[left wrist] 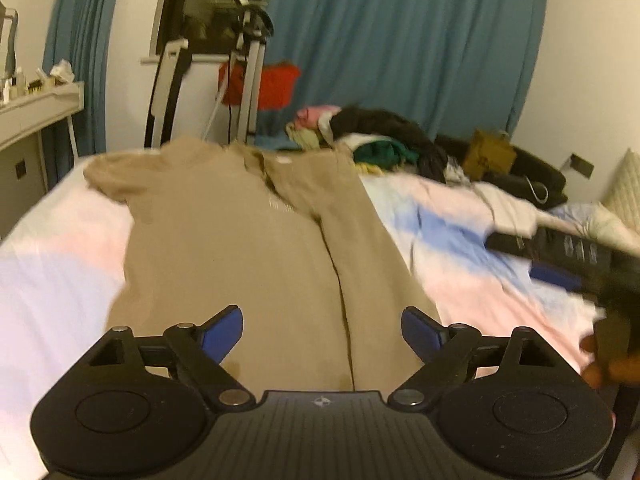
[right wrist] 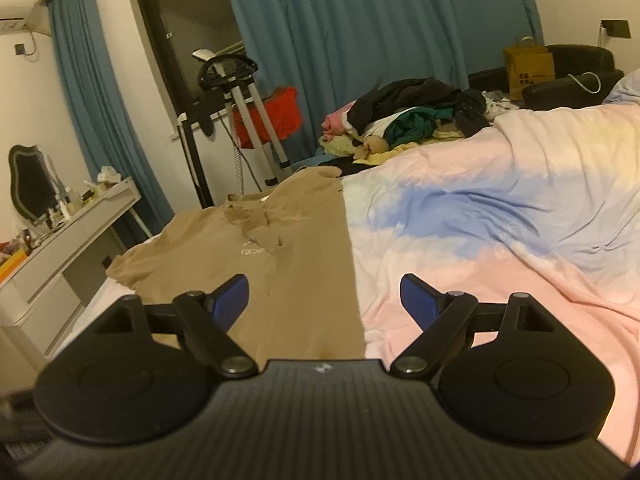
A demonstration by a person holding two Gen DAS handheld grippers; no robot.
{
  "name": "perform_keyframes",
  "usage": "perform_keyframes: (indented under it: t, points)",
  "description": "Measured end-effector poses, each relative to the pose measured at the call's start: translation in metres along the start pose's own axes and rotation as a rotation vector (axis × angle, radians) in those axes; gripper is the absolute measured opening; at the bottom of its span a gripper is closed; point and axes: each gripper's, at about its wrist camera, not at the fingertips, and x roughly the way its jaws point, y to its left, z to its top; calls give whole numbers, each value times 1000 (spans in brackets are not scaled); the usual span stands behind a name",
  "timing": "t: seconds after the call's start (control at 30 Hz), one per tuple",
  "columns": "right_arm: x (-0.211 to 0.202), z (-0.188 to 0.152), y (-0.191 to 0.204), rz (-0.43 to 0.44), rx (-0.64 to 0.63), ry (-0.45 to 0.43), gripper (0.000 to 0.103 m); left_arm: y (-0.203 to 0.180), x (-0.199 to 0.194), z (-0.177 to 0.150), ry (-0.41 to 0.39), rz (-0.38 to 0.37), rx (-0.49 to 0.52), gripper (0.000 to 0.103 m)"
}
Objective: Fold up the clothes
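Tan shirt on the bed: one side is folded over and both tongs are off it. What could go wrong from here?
1. The folded flap on the tan shirt lies loose, and both the left tongs and right tongs are open and empty, so it may slip back.
2. The collar looks bunched; folding over it could lock in creases.
3. The quilt is soft and rumpled, so a grab may catch bedding too.

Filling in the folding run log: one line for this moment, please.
stage: right side folded in | tan T-shirt: flat on bed | left gripper: open, empty | right gripper: open, empty
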Motion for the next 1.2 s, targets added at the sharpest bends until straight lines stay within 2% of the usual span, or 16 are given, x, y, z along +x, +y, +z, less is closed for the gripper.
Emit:
perform_keyframes:
  t: [0.1, 0.23, 0.37, 0.6, 0.67, 0.77, 0.83, 0.9, 1.0, 1.1, 1.17, 1.2]
  points:
    - [-1, 2, -2, -9, 1, -13, 84, 1, 3, 26, -32, 9, -3, 102]
    - [11, 7, 7, -5, -50, 9, 84, 32, 2, 43, -60, 18, -31, 102]
    - [50, 15, 38, 29, -153, 92, 84, 76, 3, 47, -24, 65, -101, 102]
    - [168, 24, 156, 166, -379, 178, 84, 147, -5, 41, -41, 134, -172, 102]
    - [204, 20, 196, 210, -429, 202, 83, 165, 1, 38, -48, 125, -240, 102]
    - [259, 13, 259, 274, -501, 241, 83, 189, 22, 27, -3, 107, -353, 102]
    - [291, 4, 296, 317, -506, 272, 78, 202, 33, 21, 10, 130, -389, 101]
    - [317, -4, 329, 389, -502, 300, 78, 216, 40, 19, -1, 159, -419, 101]
    - [340, -20, 372, 470, -599, 279, 78, 235, 44, 17, -32, 189, -477, 101]
    - [359, -38, 399, 472, -694, 281, 78, 249, 53, 13, -38, 195, -533, 100]
    - [367, -45, 408, 443, -733, 275, 70, 255, 59, 12, -23, 186, -567, 99]
    - [369, -46, 409, 427, -746, 267, 49, 255, 60, 12, -20, 177, -577, 98]
